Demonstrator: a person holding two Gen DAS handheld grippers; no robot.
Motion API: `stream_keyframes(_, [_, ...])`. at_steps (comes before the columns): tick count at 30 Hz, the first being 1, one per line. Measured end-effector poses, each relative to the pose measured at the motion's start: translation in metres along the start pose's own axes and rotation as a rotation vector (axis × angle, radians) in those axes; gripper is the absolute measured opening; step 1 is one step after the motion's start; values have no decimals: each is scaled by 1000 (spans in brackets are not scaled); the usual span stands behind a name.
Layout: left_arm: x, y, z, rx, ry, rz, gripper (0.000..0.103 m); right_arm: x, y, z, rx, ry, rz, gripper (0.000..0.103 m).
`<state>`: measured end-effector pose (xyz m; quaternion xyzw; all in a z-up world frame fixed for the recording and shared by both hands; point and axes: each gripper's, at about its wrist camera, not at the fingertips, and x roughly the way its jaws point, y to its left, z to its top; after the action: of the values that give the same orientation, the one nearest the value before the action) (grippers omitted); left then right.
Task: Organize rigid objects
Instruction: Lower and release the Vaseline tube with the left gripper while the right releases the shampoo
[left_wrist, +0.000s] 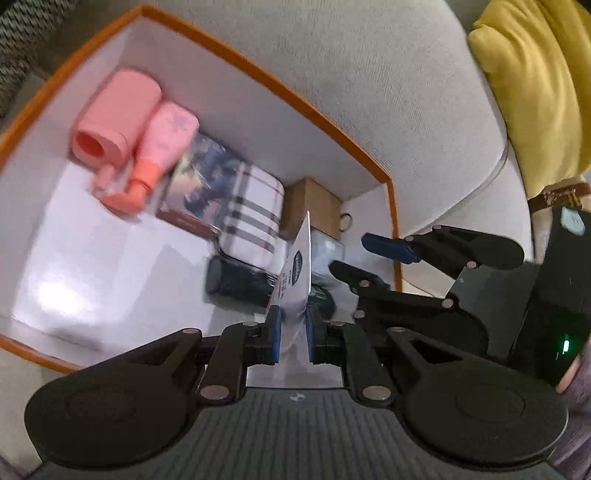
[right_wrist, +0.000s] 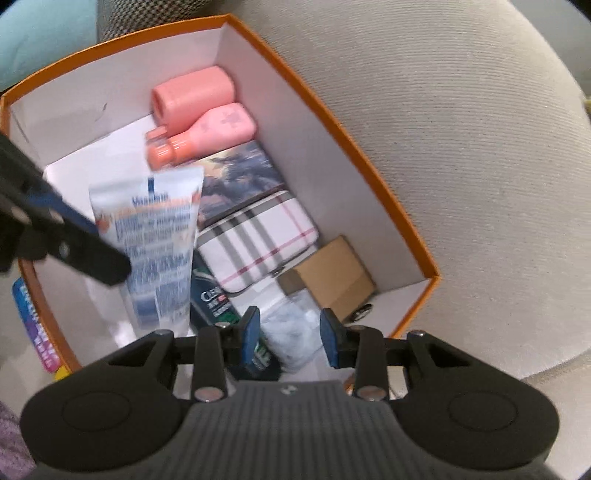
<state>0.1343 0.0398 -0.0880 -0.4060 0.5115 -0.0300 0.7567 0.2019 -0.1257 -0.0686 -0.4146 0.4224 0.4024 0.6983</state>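
One orange box (right_wrist: 388, 199) sits on the beige cushion (right_wrist: 480, 166). Along its far wall lie a pink cylinder (right_wrist: 192, 96), pink bottle (right_wrist: 218, 131), picture case (right_wrist: 240, 177), plaid case (right_wrist: 258, 236) and brown carton (right_wrist: 332, 280). Left gripper (left_wrist: 293, 325) pinches a white tube (right_wrist: 155, 240) above the box floor. Right gripper (right_wrist: 290, 339) hangs spread, empty, over the near corner.

White lotion tube (right_wrist: 155, 243) (blue print) hangs tilted over the orange box (right_wrist: 332, 122).

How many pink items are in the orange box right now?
2: a pink cylinder against the far wall, and a pink bottle beside it, touching the picture-printed case. Others may be hidden under the white tube.
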Motion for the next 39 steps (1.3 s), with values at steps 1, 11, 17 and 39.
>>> stream_keyframes(1, [3,-2,3,-7,15,3,14,-2,-1,0,4,-7,-5,37])
stream_keyframes(11, [41,-4,6,-39,186,45,16,-7,-2,-5,10,-18,-25,37])
stream_keyframes(17, [27,-7,12,46,189,112,27,-7,3,-10,15,-20,-2,37])
stream_keyframes(39, [45,7,44,322,357,406,37,-8,10,-22,23,-30,47,36])
